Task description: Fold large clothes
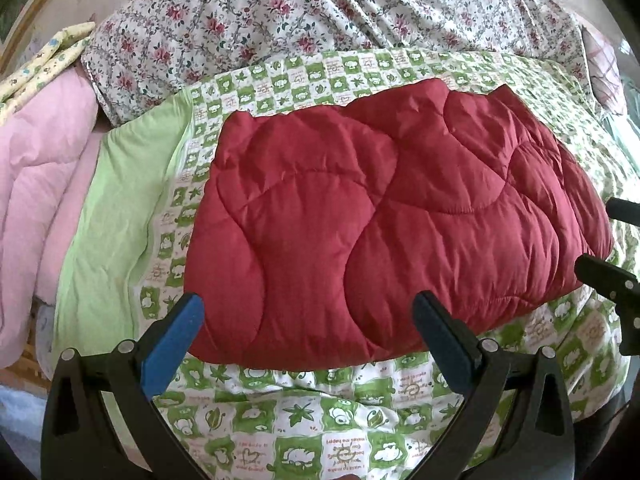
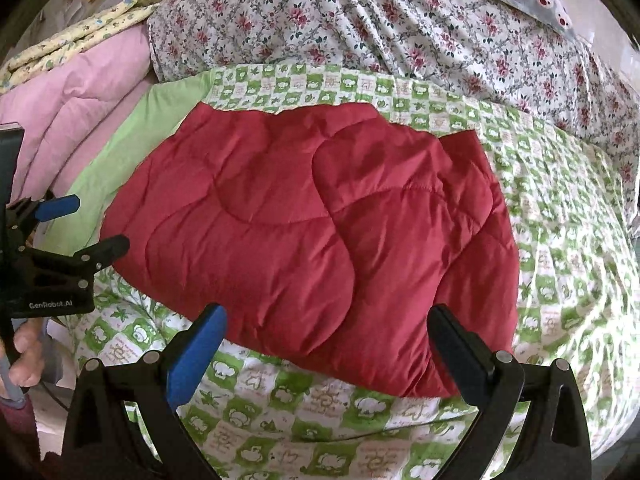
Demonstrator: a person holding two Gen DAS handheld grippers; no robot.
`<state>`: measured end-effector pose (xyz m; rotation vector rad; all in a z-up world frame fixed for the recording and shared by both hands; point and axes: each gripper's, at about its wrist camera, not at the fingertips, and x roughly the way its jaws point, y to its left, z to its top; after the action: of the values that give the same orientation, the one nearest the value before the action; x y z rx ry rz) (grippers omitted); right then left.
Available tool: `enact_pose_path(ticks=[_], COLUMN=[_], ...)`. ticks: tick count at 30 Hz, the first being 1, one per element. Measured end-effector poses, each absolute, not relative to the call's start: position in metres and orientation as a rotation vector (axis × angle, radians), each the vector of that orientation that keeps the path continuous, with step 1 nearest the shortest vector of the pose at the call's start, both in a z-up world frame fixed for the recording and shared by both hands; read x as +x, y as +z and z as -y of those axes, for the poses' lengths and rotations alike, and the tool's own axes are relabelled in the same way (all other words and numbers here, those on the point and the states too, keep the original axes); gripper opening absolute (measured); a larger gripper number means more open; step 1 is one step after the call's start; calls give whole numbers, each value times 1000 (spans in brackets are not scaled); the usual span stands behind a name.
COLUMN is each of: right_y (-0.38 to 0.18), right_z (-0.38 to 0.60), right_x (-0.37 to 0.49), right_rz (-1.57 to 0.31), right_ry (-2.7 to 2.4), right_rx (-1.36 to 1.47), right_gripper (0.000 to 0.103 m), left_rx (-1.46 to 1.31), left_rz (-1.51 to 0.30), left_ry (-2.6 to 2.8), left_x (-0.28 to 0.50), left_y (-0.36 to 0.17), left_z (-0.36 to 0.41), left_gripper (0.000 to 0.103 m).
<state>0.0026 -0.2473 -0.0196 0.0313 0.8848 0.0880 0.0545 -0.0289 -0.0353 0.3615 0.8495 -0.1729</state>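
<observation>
- Red quilted garment [image 1: 384,216] lies folded into a thick rectangular bundle in the left wrist view, resting on a green-and-white checked bedsheet [image 1: 304,412] printed with leaves and small figures.
- Left gripper [image 1: 308,312] hangs just short of the bundle's near edge with its fingers spread wide and nothing between them; the blue pad [image 1: 172,344] stands at the bundle's near left corner and the black finger [image 1: 444,344] at its near edge further right. Whether either tip touches the fabric cannot be told.
- A plain light green cloth [image 1: 120,216] lies beside the bundle on its left, a pink quilt [image 1: 40,184] beyond that, and a floral rose-print cover [image 1: 320,12] is heaped behind.
- At the right edge of this view the right gripper [image 1: 608,248] shows, spread apart near the bundle's right end.
- In the right wrist view the same red bundle [image 2: 312,232] fills the middle, its right part a layer folded on top.
- Right gripper [image 2: 326,324] is wide open and empty, blue pad [image 2: 196,356] and black finger [image 2: 460,348] standing at the bundle's near edge.
- The left gripper [image 2: 92,228] appears at the left, open, its black finger at the bundle's left corner, with the person's hand [image 2: 26,356] below it.
</observation>
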Motion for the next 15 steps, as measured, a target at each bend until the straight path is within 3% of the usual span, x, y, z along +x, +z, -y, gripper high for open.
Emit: enact_pose_path(ticks=[15], right_y=[-24], right_z=[243], right_x=[16], right_rz=[-911], right_ry=[99], right_rx=[7], right_gripper=[101], left_rx=[339], left_rz=[-864], left_ry=[-181], left_x=[62], left_y=[-36], left_z=[27], left_gripper=[103])
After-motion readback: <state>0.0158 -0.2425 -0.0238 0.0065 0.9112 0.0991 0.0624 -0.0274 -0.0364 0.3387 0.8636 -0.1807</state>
